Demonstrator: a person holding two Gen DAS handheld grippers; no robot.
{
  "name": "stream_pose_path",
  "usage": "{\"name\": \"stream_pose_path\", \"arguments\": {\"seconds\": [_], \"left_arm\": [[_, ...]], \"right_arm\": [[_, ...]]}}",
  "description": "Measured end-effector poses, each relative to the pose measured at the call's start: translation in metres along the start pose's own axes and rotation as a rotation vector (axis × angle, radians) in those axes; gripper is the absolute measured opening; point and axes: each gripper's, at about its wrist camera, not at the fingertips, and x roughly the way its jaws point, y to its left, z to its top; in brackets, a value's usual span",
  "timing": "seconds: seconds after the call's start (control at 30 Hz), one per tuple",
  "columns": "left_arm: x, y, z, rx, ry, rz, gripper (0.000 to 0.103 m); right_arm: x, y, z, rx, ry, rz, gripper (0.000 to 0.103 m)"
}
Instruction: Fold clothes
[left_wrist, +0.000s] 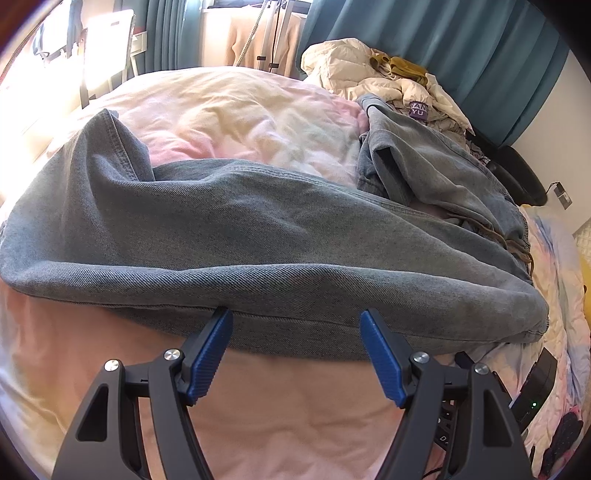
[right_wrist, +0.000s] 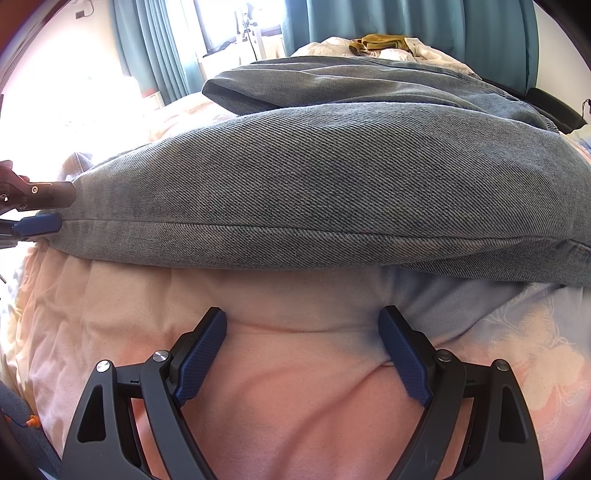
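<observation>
A pair of faded blue jeans (left_wrist: 258, 236) lies across the pink bed cover, folded along the near edge; it also fills the right wrist view (right_wrist: 314, 177). My left gripper (left_wrist: 297, 317) is open, its blue fingertips at the near folded edge of the jeans, with nothing between them. My right gripper (right_wrist: 303, 317) is open and empty, low over the bed cover, a short way back from the jeans' near edge. The left gripper shows in the right wrist view (right_wrist: 40, 210) at the jeans' left end.
The pink bed cover (left_wrist: 240, 103) spreads beyond and in front of the jeans. A heap of cream and mustard clothes (left_wrist: 388, 77) lies at the far right of the bed. Teal curtains (left_wrist: 461, 44) hang behind. A black device (left_wrist: 535, 387) lies at the bed's right edge.
</observation>
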Motion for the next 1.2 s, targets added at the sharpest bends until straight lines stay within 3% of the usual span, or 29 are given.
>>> {"name": "stream_pose_path", "arguments": {"seconds": [0.5,0.9,1.0,1.13,1.2], "left_arm": [[-0.007,0.01,-0.001,-0.044,-0.005,-0.034,0.073],[-0.017,0.02,-0.001,-0.088,-0.02,-0.056,0.073],[-0.02,0.025,-0.001,-0.106,-0.024,-0.061,0.073],[-0.025,0.031,0.002,-0.132,-0.038,-0.07,0.073],[-0.026,0.034,0.003,-0.141,-0.044,-0.066,0.073]], "right_arm": [[0.0,0.0,0.002,0.002,0.001,0.002,0.086],[-0.003,0.012,0.017,-0.02,0.093,-0.021,0.089],[-0.039,0.023,0.02,-0.024,0.002,0.047,0.089],[-0.084,0.051,0.028,-0.181,-0.159,0.048,0.089],[-0.081,0.059,0.045,-0.258,-0.187,0.062,0.089]]}}
